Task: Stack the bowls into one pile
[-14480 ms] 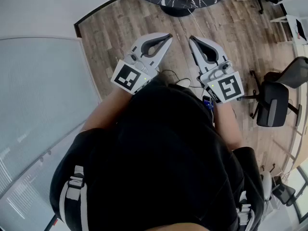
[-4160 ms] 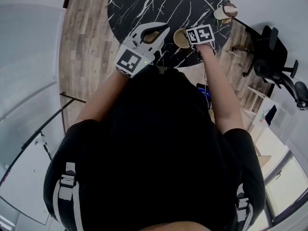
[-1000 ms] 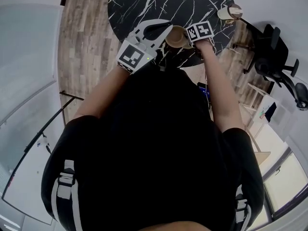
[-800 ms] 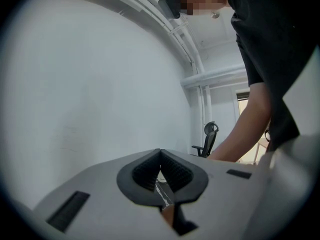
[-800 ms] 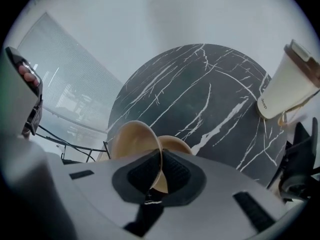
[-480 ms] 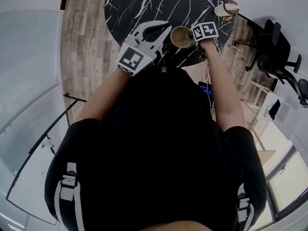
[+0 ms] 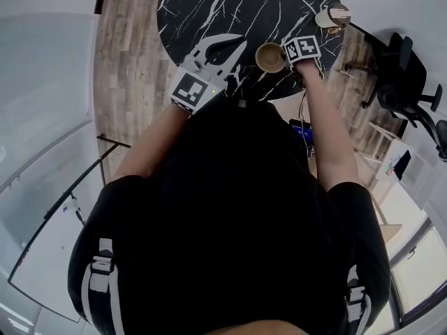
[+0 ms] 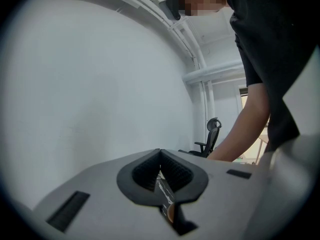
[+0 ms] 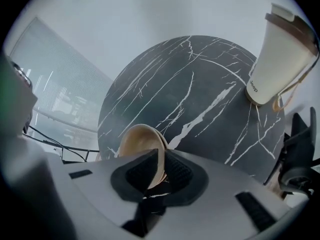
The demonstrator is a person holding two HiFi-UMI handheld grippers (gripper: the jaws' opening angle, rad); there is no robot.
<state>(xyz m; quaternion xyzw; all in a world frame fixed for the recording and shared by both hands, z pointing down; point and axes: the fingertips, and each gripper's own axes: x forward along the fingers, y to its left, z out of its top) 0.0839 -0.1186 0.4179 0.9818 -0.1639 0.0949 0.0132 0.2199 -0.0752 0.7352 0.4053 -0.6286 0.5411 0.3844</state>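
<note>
The jaws of my right claw (image 9: pixel 162 155) are opening as it points down at the table. The thin rim of the bowl (image 9: pixel 140 140) stands between the ribbed black pads. It lies close along the left pad, with a slim dark gap on the right pad's side. The rest of the bowl spreads out ahead and to the left of the jaws, low over the table (image 9: pixel 200 84).

The bowl is round, smooth and pale tan, like wood or bamboo. Its edge shows a doubled line, as if one bowl sat nested in another, but I cannot count them for certain. From the head view I see a single tan circle.

The table is one round top of black stone with white veins, glossy, reaching well ahead of the claw. Far ahead and to the right stands one cup (image 9: pixel 275 59), white and tapered, with a brown lid.

My left claw (image 8: pixel 160 153) hovers left of the bowl, near it but apart. Its jaws are closed tip to tip with nothing in them. Both claws are grey plastic, each with a black-and-white marker cube. Beyond the table's right edge is a black office chair (image 7: pixel 401 82) on a wood-plank floor (image 7: pixel 129 68).
</note>
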